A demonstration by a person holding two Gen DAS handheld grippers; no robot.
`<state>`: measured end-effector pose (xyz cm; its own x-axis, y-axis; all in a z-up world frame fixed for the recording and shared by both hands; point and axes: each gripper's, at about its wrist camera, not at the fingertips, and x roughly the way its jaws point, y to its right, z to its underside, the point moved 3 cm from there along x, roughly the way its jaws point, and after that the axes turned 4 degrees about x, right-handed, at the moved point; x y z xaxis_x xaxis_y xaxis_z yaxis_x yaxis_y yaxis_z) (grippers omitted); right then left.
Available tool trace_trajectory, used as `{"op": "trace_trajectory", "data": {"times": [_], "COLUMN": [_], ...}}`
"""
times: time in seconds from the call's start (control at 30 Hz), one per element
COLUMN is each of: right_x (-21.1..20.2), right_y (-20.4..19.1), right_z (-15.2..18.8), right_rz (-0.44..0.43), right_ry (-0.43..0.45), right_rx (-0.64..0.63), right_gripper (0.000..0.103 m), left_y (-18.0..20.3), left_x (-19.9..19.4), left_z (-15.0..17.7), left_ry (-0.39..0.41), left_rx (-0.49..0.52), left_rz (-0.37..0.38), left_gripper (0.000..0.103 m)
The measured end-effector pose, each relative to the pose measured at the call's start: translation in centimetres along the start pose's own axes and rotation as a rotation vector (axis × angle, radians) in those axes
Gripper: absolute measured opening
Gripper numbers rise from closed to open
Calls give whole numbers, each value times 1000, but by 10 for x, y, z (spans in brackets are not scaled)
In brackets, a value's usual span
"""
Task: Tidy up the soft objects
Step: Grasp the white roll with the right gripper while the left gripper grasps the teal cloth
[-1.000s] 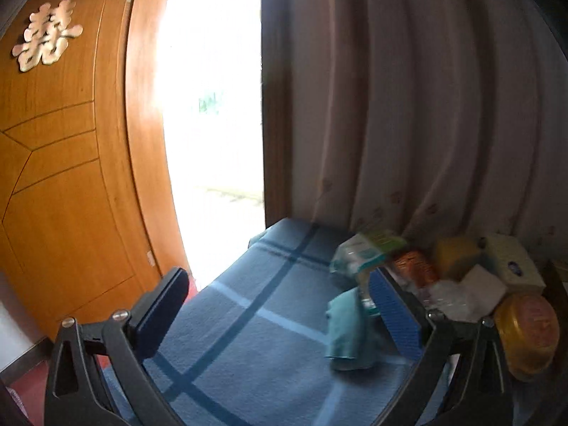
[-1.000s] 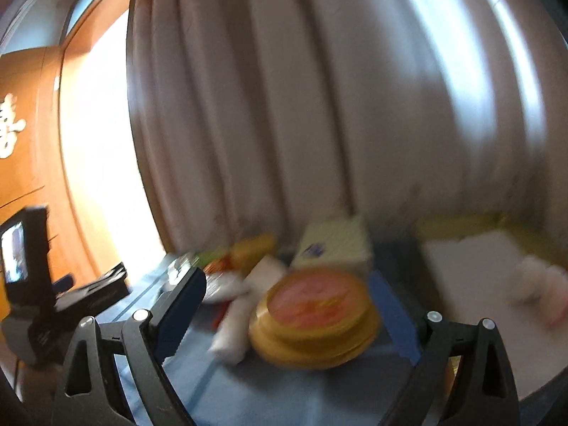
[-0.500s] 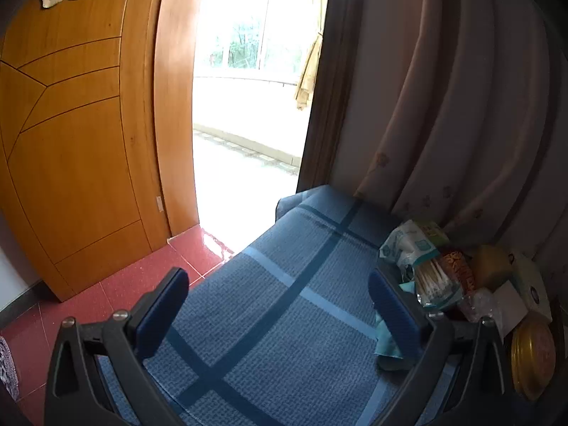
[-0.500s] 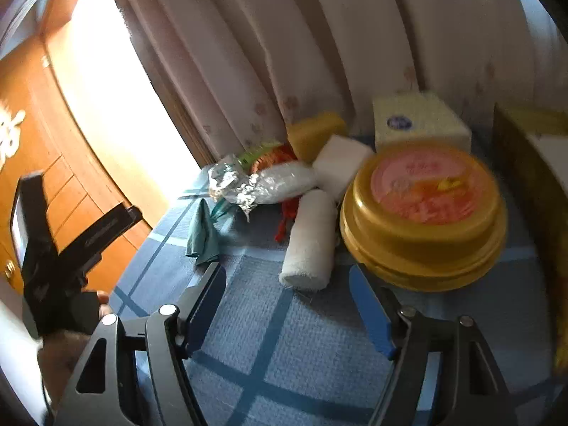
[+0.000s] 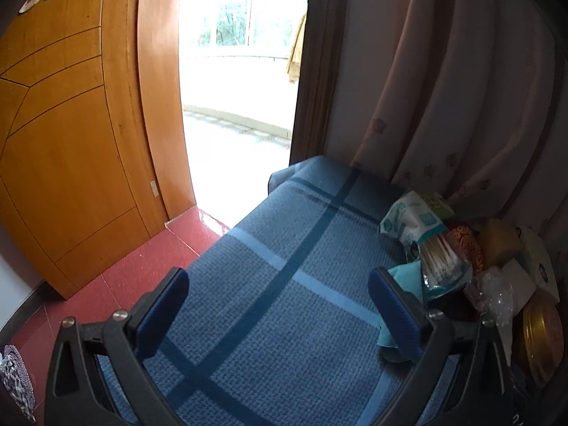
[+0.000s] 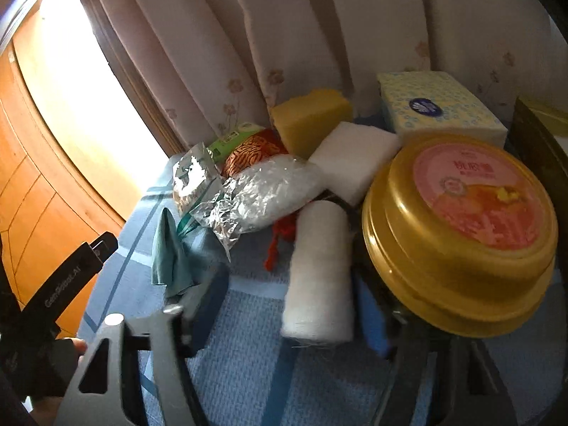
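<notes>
A pile of soft goods lies on a blue checked cloth point(image 6: 248, 372) by the curtain. A white gauze roll point(image 6: 319, 273) lies between the fingers of my open right gripper point(image 6: 294, 305). Behind it are a clear bag of white stuff point(image 6: 273, 191), a white sponge point(image 6: 355, 163), a yellow sponge point(image 6: 312, 117), a tissue pack point(image 6: 440, 106) and a teal cloth point(image 6: 170, 252). My left gripper point(image 5: 280, 316) is open and empty over the bare cloth point(image 5: 284, 284), left of the pile; the teal cloth point(image 5: 404, 277) lies behind its right finger.
A gold round tin with a pink lid point(image 6: 461, 227) stands right of the roll, against my right finger. A cotton-swab bag point(image 5: 443, 262) and a wipes pack point(image 5: 411, 216) lie in the pile. A wooden door point(image 5: 71, 124) and red floor point(image 5: 124, 277) are left.
My right gripper has moved forward and down onto the pile, and its fingers now flank the white roll. My left gripper has tilted down and steadied over the cloth.
</notes>
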<state>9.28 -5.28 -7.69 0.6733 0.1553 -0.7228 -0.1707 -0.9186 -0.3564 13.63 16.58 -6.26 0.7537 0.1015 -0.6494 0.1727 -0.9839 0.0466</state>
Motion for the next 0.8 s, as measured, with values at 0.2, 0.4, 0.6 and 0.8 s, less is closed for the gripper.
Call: {"op": "trace_trajectory", "data": {"times": [0.2,0.4,0.6,0.8], "right_x": [-3,-34,-71,-103], "right_y": [4,6,6,19], "right_z": [6,25,27,21], "right_rz": [-80,-211,-188,-177], "right_ry": [-43,-35,126,309], "right_rx": [-50,-133,-200,-199], "right_gripper": [34,33,34,34], "left_y": [0,13,54,73], "left_x": [4,-7,-9,13], "left_z": [2,2,5,8], "left_ry": [-25,22,24,-90], "left_rx": [5,64,190,205], "left_rz": [9,9,81,81], "left_gripper": [102,102,97,82]}}
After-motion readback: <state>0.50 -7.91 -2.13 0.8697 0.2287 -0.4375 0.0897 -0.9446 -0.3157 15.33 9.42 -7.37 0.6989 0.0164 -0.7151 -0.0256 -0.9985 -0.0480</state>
